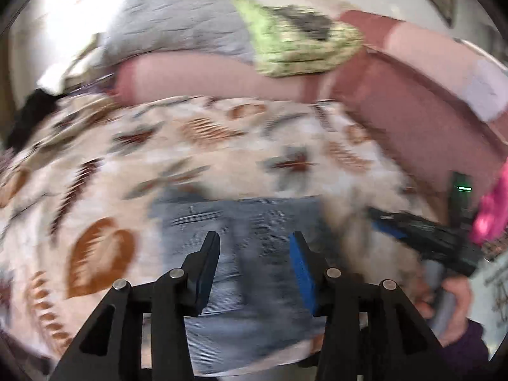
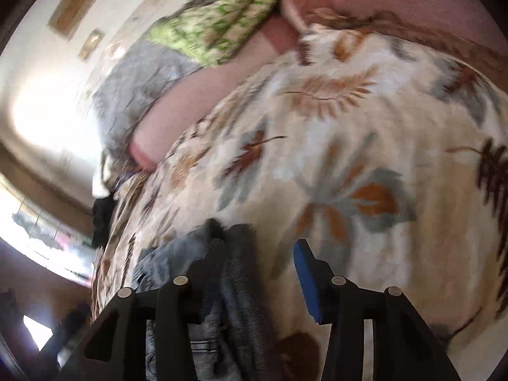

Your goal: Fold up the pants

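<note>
Blue-grey pants [image 1: 270, 219] lie folded into a compact rectangle on a leaf-patterned bed cover [image 1: 222, 146]. My left gripper [image 1: 254, 241] hovers right over them with its jaws apart and nothing pinched between the pads. The view is blurred. At the right of the left wrist view a hand [image 1: 451, 301] holds my right gripper [image 1: 381, 219] beside the pants' right edge. In the right wrist view the right gripper [image 2: 258, 247] stands open; the bunched pants [image 2: 235, 301] lie under and against its left finger, and the bed cover [image 2: 349, 146] shows by its blue-padded right finger.
Behind the cover lie a pink bolster [image 1: 206, 76], a grey pillow [image 1: 177, 28] and a green patterned blanket [image 1: 295, 41]. A pink upholstered side [image 1: 412, 101] runs along the right. A dark device with a green light [image 1: 460, 187] and something bright pink [image 1: 492, 203] sit at the far right.
</note>
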`<state>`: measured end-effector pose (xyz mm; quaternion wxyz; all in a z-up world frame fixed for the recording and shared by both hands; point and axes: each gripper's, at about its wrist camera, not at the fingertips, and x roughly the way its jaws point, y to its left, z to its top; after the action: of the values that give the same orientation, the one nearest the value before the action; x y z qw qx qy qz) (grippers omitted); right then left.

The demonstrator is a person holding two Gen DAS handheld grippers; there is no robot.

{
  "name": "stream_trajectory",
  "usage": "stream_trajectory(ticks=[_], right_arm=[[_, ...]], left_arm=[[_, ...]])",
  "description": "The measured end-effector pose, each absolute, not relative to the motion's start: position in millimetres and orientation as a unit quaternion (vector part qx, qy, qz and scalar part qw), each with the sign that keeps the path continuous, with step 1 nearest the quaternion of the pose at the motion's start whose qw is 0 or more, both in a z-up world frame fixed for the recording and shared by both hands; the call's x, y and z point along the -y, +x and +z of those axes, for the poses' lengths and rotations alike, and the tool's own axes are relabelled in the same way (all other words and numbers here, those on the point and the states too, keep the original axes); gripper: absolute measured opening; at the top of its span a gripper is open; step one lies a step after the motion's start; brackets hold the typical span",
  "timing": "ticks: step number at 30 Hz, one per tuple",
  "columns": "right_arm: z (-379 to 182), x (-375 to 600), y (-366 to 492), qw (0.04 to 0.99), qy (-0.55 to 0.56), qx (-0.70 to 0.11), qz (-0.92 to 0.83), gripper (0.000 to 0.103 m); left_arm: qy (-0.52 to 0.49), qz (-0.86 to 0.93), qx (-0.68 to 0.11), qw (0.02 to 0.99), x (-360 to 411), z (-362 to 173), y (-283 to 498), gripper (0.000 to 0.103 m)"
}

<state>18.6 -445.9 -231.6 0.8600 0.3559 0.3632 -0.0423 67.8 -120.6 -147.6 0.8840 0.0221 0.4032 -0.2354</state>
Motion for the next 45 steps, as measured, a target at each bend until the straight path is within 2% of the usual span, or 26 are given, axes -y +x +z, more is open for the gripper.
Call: stream_trajectory(ticks=[3,6,9,14,16,19,20,23,29,33,37,39,45], right_arm=[[-218.6,416.0,24.1,0.883,0.309,-0.352,-0.005,0.049],[-208.5,382.4,30.7,0.901,0.264,-0.343,0.03,0.049],[-202.7,352.5,42.2,0.912,0.22,-0.342,0.053,0.049],[-203.1,332.2,81.3,0.91,0.214,-0.348,0.068,0.048],[-210.1,327.3,97.4,0.903,0.209,-0.37,0.067,0.048],[-244.5,331.6,126.3,0.874,0.192,-0.446,0.017,0.048],[-260.5,343.2,133.1,0.854,0.227,-0.468,0.013,0.05],[-269.6,368.5,131.3,0.829,0.312,-0.463,0.031,0.052],[-233.3,365.1,77.6,0.88,0.255,-0.4,0.02,0.054],[-220.5,352.5,47.5,0.887,0.249,-0.386,0.049,0.054],[-239.9,334.3,22.9,0.863,0.265,-0.428,0.051,0.054],[-262.2,329.9,21.3,0.833,0.284,-0.474,0.037,0.054],[-266.8,334.1,17.5,0.822,0.328,-0.465,0.01,0.054]], left_arm=[[0.059,-0.18,-0.443,0.876,104.1,-174.2,79.8,0.047],[0.056,-0.165,-0.469,0.866,89.9,-198.2,80.1,0.046],[0.066,-0.158,-0.48,0.861,92.8,-217.2,77.6,0.046],[0.11,-0.159,-0.473,0.86,107.3,-233.3,73.5,0.046],[0.121,-0.16,-0.476,0.856,108.9,-241.3,74.8,0.046],[0.13,-0.167,-0.49,0.846,110.8,-257.6,82.8,0.048],[0.111,-0.166,-0.499,0.843,107.8,-259.1,85.8,0.049],[0.08,-0.167,-0.518,0.835,99.2,-253.7,89.5,0.05],[0.058,-0.168,-0.492,0.852,83.6,-222.1,65.6,0.049],[0.055,-0.169,-0.472,0.864,83.4,-210.7,56.0,0.049],[0.076,-0.169,-0.497,0.847,92.7,-231.4,52.5,0.05],[0.104,-0.158,-0.518,0.834,97.2,-249.2,51.3,0.055],[0.089,-0.153,-0.512,0.84,79.1,-230.5,45.6,0.058]])
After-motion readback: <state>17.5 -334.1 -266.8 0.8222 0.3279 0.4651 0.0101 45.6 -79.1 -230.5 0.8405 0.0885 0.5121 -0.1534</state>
